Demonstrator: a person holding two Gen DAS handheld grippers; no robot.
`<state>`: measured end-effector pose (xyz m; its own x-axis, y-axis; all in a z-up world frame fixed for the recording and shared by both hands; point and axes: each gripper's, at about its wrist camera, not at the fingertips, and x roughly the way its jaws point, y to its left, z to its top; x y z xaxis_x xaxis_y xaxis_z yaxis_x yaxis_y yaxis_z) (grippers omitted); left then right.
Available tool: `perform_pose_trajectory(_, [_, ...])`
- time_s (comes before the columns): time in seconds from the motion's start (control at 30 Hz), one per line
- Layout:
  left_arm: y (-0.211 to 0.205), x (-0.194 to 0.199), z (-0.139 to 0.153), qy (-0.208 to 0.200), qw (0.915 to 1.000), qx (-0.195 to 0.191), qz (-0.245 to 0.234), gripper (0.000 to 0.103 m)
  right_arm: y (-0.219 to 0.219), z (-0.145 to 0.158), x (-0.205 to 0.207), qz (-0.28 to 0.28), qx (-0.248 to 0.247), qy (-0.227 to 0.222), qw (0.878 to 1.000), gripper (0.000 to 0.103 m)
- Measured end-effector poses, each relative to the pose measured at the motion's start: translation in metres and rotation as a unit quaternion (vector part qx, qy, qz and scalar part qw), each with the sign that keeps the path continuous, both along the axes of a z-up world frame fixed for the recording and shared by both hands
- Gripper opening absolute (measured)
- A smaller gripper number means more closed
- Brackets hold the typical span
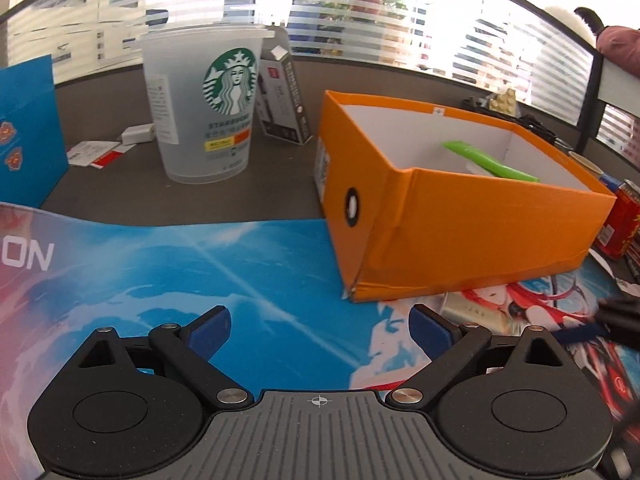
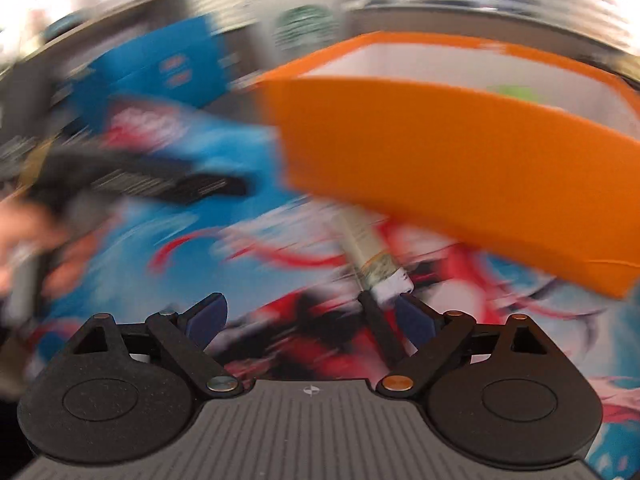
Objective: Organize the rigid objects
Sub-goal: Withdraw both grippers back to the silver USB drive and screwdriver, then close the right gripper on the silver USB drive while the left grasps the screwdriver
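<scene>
Orange box (image 1: 460, 216), frame right, holds a green item (image 1: 488, 160); both grippers (image 1: 320, 330) (image 2: 310, 318) spread, empty. Likely next: grasp tube (image 2: 370, 258), centre frame.

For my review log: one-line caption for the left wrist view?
Open left gripper hovers over printed mat beside orange box.

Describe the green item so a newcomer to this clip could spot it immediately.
Find the open orange box sitting on the printed desk mat, right of the Starbucks cup. Inside, against its white lining, lies a long bright green item, slanted. It is the only green thing in the box.
</scene>
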<state>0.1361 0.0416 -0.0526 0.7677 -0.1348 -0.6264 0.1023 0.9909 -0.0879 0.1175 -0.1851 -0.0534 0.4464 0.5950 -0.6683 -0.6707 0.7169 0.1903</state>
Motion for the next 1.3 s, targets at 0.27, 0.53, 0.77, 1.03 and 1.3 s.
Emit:
perform_pose_trajectory(0.27, [-0.001, 0.000, -0.001, 0.002, 0.9999, 0.003, 0.010, 0.097, -0.014, 0.005, 0.004, -0.096, -0.021, -0.044, 0.994, 0.088])
perform_pose_trajectory(0.53, [-0.017, -0.020, -0.008, -0.006, 0.9998, 0.018, -0.008, 0.097, 0.002, -0.001, 0.003, -0.109, -0.046, -0.104, 0.987, 0.066])
perform_pose_trajectory(0.77, [-0.028, -0.048, -0.022, 0.001, 0.9984, 0.042, -0.036, 0.097, 0.016, -0.012, 0.009, -0.082, -0.043, -0.102, 0.990, 0.056])
perform_pose_trajectory(1.03, [-0.047, -0.054, -0.028, -0.016, 0.9959, 0.049, -0.075, 0.096, 0.016, -0.009, 0.008, -0.075, -0.056, -0.105, 0.990, 0.026])
perform_pose_trajectory(1.3, [-0.048, -0.053, -0.026, -0.032, 0.9952, 0.046, -0.080, 0.055, 0.011, -0.009, 0.006, -0.090, -0.059, -0.097, 0.989, 0.024])
